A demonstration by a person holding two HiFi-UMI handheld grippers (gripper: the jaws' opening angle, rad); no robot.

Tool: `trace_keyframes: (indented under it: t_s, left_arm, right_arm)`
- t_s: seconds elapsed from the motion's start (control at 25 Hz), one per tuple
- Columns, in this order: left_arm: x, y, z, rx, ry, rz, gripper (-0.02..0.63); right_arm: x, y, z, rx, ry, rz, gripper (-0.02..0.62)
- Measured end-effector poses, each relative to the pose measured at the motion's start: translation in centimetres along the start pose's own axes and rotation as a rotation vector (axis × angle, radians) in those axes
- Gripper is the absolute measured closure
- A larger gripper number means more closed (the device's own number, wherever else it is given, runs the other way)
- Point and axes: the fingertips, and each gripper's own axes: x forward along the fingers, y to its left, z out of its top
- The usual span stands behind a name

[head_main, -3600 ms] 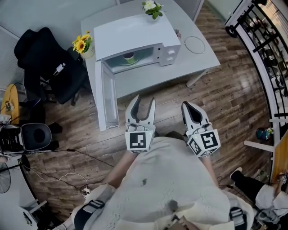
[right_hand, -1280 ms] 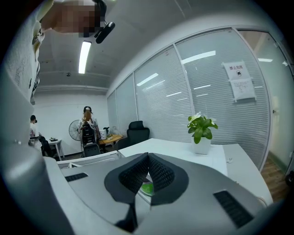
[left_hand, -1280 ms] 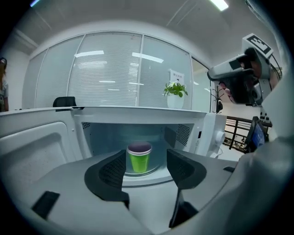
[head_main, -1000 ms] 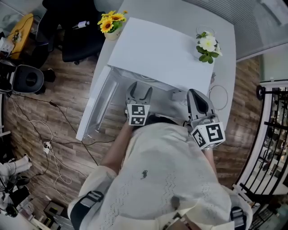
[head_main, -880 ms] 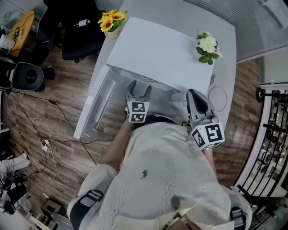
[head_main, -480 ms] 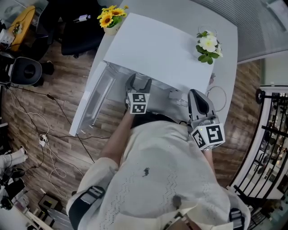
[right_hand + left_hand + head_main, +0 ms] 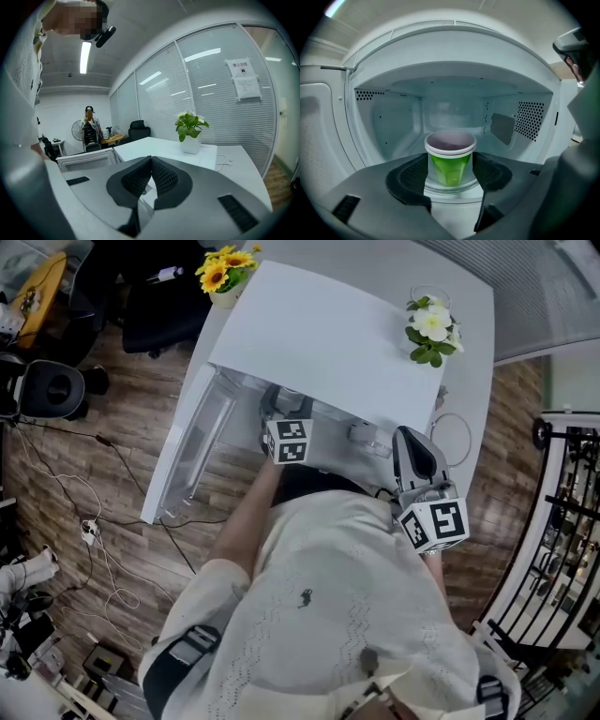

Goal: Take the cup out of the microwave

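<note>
Microwave (image 7: pixel 323 334): white, on a white counter (image 7: pixel 473 362), with its door (image 7: pixel 183 451) swung fully open to the left in the head view. Cup (image 7: pixel 450 159): green with a white rim, upright on the glass turntable (image 7: pixel 452 187) in the middle of the microwave's cavity. Left gripper (image 7: pixel 284 407): reaches into the cavity mouth, its tips hidden under the microwave's top in the head view. Its fingers (image 7: pixel 410 176) have just been opening and stand wide apart. In the left gripper view the cup sits in the gap between the two pads, which flank its sides without pressing on it. Right gripper (image 7: pixel 151 164): held outside the microwave near the front right corner, above the counter edge, pointing across the counter. Its fingers are closed together pad to pad with nothing between them. Vase of yellow flowers (image 7: pixel 223 266): on the counter beside the microwave's back left corner. Pot of white flowers (image 7: pixel 429 326): on the counter near the back right corner, also seen in the right gripper view in a white pot. Loop of white cable (image 7: pixel 457 439): flat on the counter to the right of the microwave. Wooden floor (image 7: pixel 84 456): carries loose cables. Black office chair (image 7: pixel 155 306): behind the counter's left end. Person's white top (image 7: pixel 347 606): fills the lower middle of the head view. Glass partition with blinds (image 7: pixel 220 103): behind the counter in the right gripper view, a paper notice fixed on it. Another person (image 7: pixel 90 123): stands far back in the room.
</note>
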Motion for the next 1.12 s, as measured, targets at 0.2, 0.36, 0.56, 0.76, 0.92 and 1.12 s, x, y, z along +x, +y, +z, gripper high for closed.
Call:
trace_keyframes:
  t_s: [0.2,0.36,0.56,0.76,0.92,1.12]
  left_arm:
    - [-0.3,0.4,0.7,-0.015,-0.026,0.028,0.319]
    - [-1.1,0.3,0.9,-0.013,-0.04,0.018,0.322]
    - [-3.0,0.3,0.9,0.004,-0.047,0.02,0.322]
    - [-4.7,0.6,0.5,0.02,-0.043,0.02,0.322]
    - [-6.4,1.0,0.5,0.012,-0.057,0.016,0.322]
    - [-8.8,1.7,1.0,0.016,-0.084,0.014,0.322]
  right_arm:
    - [0.1,0.0,-0.3,0.002,0.012,0.003,0.586]
    - [0.4,0.7,-0.6,0.001,0.012,0.023,0.586]
    - [0.5,1.4,-0.7,0.003,0.012,0.045,0.586]
    - [0.6,2.3,-0.7,0.004,0.007,0.066,0.586]
    - [0.8,3.5,-0.9,0.002,0.015,0.086,0.586]
    - [1.2,5.1,-1.5,0.005,0.022,0.105,0.586]
